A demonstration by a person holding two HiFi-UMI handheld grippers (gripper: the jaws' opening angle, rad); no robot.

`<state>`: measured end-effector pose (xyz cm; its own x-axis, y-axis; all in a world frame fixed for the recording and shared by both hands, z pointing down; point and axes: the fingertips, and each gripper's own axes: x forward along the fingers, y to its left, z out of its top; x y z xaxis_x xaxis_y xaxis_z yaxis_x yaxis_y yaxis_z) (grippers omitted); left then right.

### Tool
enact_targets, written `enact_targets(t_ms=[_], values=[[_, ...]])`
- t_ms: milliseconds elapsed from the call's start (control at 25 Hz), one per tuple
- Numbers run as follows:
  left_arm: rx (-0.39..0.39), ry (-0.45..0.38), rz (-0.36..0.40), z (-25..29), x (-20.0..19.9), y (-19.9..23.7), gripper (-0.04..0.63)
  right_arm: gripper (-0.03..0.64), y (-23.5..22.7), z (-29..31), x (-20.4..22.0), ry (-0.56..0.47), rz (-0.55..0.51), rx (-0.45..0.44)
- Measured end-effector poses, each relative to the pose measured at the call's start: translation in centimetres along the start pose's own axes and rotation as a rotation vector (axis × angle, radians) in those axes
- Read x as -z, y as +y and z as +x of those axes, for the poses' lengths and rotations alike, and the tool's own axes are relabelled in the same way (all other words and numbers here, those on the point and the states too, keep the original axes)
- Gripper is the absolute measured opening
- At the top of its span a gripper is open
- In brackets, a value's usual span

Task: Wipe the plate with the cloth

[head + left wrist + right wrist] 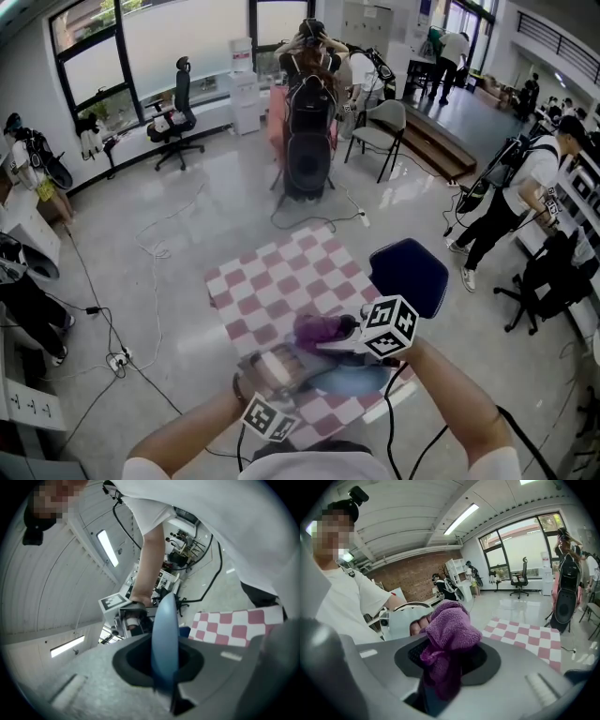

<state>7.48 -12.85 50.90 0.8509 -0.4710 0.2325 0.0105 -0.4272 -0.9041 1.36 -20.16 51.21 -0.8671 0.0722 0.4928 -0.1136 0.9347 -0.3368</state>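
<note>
My left gripper (164,670) is shut on a blue plate (165,634), which I see edge-on and upright between the jaws. In the head view the plate (354,381) is a blurred blue shape held above the near part of the checked table, with the left gripper (279,373) at its left. My right gripper (440,677) is shut on a bunched purple cloth (449,634). In the head view the cloth (317,328) sticks out leftward from the right gripper (342,334), just above the plate's far edge. Whether cloth and plate touch is lost in blur.
A pink-and-white checked tablecloth (281,267) covers the table below both grippers. A dark blue seat (409,274) stands at its right edge. A black speaker-like stand (307,150) and cables lie beyond. People and office chairs stand around the room.
</note>
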Motion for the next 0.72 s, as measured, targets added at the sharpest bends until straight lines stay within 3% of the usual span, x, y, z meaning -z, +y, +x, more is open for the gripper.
enact_targets(t_ms=[400, 720], values=[[-0.002, -0.005, 0.073, 0.5, -0.8, -0.3, 0.038, 0.150, -3.1, 1.5, 0.1, 0.076, 0.022, 0.019], [-0.010, -0.010, 0.066, 0.0, -1.3, 0.1, 0.041, 0.150, -8.1, 0.1, 4.1, 0.132, 0.157, 0.140]])
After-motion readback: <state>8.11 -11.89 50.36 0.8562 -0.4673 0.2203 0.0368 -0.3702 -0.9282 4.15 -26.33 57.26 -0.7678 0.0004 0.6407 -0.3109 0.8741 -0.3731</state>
